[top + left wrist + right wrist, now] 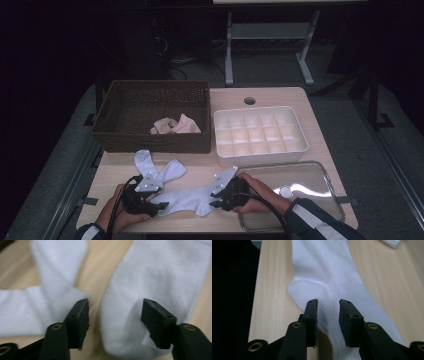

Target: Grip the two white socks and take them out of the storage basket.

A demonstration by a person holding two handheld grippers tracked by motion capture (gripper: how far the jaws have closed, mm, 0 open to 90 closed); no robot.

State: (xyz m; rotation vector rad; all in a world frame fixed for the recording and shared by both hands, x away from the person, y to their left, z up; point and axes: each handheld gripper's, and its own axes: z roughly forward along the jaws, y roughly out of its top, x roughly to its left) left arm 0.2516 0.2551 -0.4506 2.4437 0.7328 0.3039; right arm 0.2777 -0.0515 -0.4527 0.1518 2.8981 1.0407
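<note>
Two white socks lie on the surface in front of the basket [152, 116]. The left claw [113, 325] is spread over the toe of the near sock [187, 199]; the right claw [327, 322], jaws parted and clear of the cloth, hovers at its other end.

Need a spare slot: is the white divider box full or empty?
Empty: every compartment of the divider box shows a bare bottom in the high view.
</note>
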